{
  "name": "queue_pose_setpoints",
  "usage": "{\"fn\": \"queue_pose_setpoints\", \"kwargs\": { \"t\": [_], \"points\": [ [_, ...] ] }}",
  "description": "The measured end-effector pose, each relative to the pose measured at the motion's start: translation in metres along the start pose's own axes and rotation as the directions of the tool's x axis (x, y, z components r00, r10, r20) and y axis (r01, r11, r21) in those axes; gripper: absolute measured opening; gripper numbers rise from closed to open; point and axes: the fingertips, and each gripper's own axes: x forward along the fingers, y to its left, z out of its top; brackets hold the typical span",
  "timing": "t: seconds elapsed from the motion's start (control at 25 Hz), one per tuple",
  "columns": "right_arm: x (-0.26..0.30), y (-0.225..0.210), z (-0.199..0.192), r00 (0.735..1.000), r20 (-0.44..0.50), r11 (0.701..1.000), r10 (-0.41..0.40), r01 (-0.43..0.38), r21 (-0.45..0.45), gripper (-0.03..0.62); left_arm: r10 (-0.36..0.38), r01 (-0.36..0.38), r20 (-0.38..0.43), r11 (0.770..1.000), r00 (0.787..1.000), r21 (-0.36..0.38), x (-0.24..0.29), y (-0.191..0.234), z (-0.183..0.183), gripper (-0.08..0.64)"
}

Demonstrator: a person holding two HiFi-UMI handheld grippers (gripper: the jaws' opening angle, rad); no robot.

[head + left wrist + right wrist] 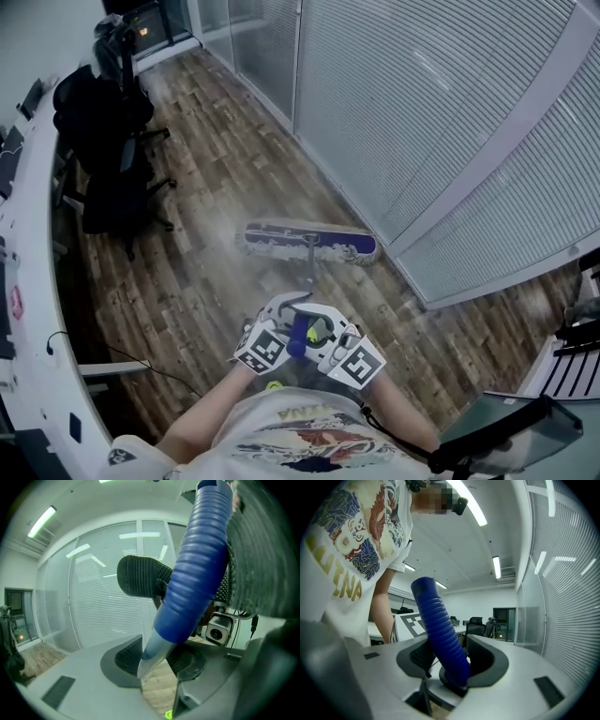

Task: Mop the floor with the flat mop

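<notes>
Where the person's printed shirt (300, 436) fills the bottom of the head view, both bare forearms reach out ahead, close together. A white counter (23, 309) curves along the left side.

The left tongs (157, 662) and the right tongs (452, 660) sit side by side, nearly touching. Both point forward and a little down, with their marker cubes facing up. Both pinch the handle (298, 333) of the flat mop. The left tongs grip it where the blue ribbed part ends and the grey pole starts. The right tongs grip the blue part itself. The top of the blue part sticks up past the tongs.

From there the pole (310, 262) slants down and away to the mop head (309, 242). The mop head lies flat on the wooden floor (216, 178), well ahead of the tongs. Its right end is near the foot of a glass wall (422, 103) with blinds. Farther off on the left, black office chairs (112, 178) stand next to the counter, well apart from the mop head.
</notes>
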Motion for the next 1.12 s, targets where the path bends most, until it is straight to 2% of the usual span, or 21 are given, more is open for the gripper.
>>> {"fn": "queue_pose_setpoints", "kwargs": {
  "t": [0.04,0.12,0.24,0.32,0.44,0.56,0.72,0.84,1.12],
  "points": [
    [-0.001,-0.020,0.002,0.999,0.031,1.000,-0.008,0.008,0.010,0.186,-0.003,0.003,-0.006,1.000,1.000,0.007,0.014,0.013,0.005,0.127],
    [-0.006,-0.063,0.016,0.987,0.151,0.997,-0.047,0.037,0.065,0.186,-0.012,0.013,-0.022,1.000,1.000,0.027,0.042,0.035,0.015,0.127],
    [-0.018,-0.118,0.013,0.976,0.206,0.995,-0.065,0.048,0.087,0.190,-0.026,0.028,-0.043,0.998,0.999,0.060,0.088,0.061,0.028,0.127],
    [-0.022,-0.149,0.012,0.960,0.266,0.992,-0.086,0.057,0.117,0.193,-0.026,0.030,-0.049,0.997,0.998,0.072,0.113,0.078,0.030,0.127],
    [-0.024,-0.181,-0.002,0.957,0.274,0.990,-0.093,0.060,0.126,0.195,-0.019,0.023,-0.057,0.997,0.998,0.068,0.142,0.099,0.028,0.127],
    [-0.024,-0.202,-0.013,0.967,0.238,0.992,-0.089,0.064,0.110,0.195,-0.017,0.021,-0.067,0.998,0.998,0.059,0.157,0.115,0.030,0.129],
    [-0.012,-0.215,0.000,0.954,0.281,0.990,-0.104,0.072,0.123,0.195,-0.012,0.015,-0.075,0.999,0.997,0.045,0.153,0.132,0.033,0.129],
    [-0.004,-0.209,0.001,0.958,0.274,0.991,-0.082,0.051,0.120,0.193,0.009,-0.007,-0.070,1.000,0.997,0.027,0.145,0.135,0.031,0.129],
    [-0.007,-0.149,0.008,0.968,0.249,0.994,-0.025,-0.003,0.110,0.195,0.051,-0.052,-0.068,0.999,0.996,-0.013,0.105,0.094,0.021,0.130]
  ]
}}
